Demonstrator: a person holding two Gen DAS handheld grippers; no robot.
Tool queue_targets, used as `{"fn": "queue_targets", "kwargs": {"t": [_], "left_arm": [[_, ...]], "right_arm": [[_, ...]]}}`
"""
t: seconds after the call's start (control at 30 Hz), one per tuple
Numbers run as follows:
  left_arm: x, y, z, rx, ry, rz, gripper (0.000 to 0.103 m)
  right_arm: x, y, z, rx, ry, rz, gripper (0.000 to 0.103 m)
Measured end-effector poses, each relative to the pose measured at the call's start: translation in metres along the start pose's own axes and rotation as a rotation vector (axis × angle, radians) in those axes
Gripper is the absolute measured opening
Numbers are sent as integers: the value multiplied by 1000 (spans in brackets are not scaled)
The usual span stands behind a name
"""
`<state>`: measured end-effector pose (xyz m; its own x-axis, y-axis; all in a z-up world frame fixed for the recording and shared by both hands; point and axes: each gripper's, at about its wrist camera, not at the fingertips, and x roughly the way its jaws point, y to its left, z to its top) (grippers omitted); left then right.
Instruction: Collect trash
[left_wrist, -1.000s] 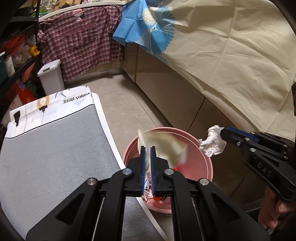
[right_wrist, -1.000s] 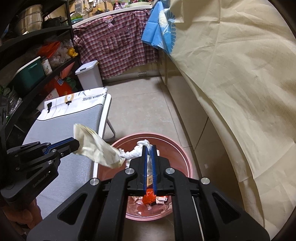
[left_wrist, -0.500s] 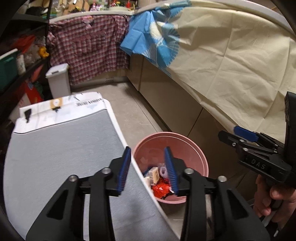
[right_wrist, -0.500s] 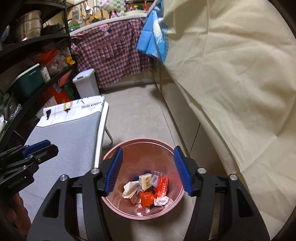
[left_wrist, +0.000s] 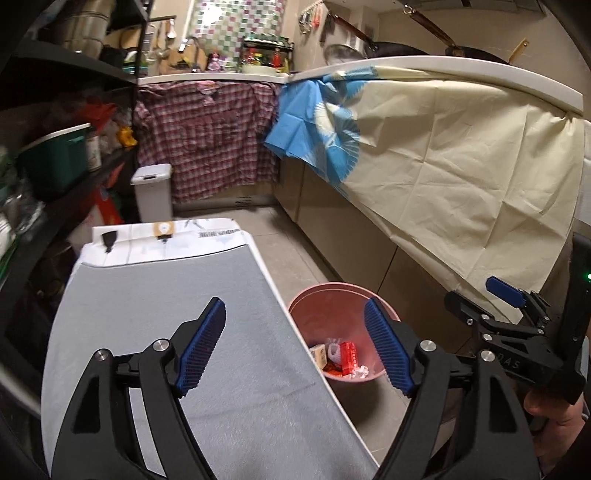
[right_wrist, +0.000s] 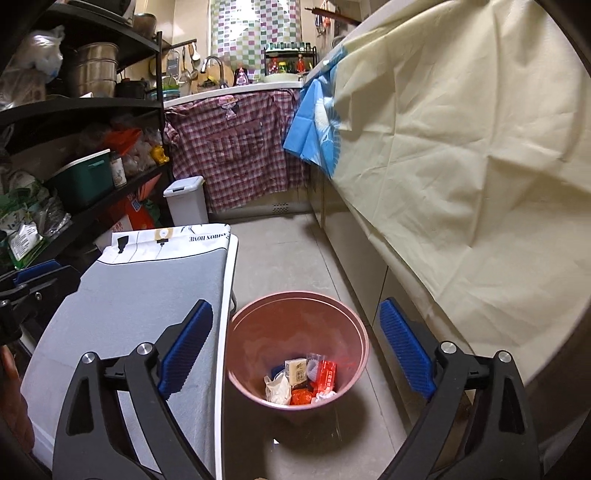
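Note:
A pink bin (right_wrist: 258, 317) stands on the floor beside the grey-topped table (right_wrist: 122, 295). Trash lies in its bottom: a beige wrapper (right_wrist: 277, 389), a white tissue wad (right_wrist: 325, 396), red packets (right_wrist: 325, 374) and a small box (right_wrist: 297, 369). My right gripper (right_wrist: 295, 350) hovers above the bin, jaws still opening, nothing between them. My left gripper (left_wrist: 295, 347) hangs over the table's right edge next to the bin (left_wrist: 306, 306), jaws also opening and empty. The right gripper (left_wrist: 476, 310) shows at the right of the left wrist view, held by a hand (left_wrist: 550, 410).
A counter draped in cream cloth (right_wrist: 461, 166) runs along the right. Black shelves (right_wrist: 74, 177) with clutter stand at the left. A small white lidded bin (right_wrist: 186, 201) sits at the far end under a plaid shirt (right_wrist: 236, 147). Bare tiled floor (right_wrist: 280, 254) lies between.
Both grippers went from shut on trash to wide apart. The beige wrapper and white tissue dropped into the pink bin. Both grippers pulled back and rose, so the bin looks smaller.

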<state>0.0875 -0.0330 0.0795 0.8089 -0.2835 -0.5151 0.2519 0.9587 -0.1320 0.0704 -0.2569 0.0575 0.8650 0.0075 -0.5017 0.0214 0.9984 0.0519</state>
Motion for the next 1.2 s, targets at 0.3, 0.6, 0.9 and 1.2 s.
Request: {"fn": "queue_targets", "kwargs": {"t": [0.3,0.6,0.9,1.2], "left_arm": [[-30,-4,-58,-83,66,70,79],[-21,0,-87,-125,156,131,79],[-25,-4,-86,-104,133,151,79],[-22,-11,-86,-81,144,150,79]], "right_arm": [[-38,17,-34,-27,60,-57,92],[-40,27,-54,-64,78,-94,93],[-31,26,-57,-30,96,-76,93],[-31,21,-56,0,94,-77,93]]}}
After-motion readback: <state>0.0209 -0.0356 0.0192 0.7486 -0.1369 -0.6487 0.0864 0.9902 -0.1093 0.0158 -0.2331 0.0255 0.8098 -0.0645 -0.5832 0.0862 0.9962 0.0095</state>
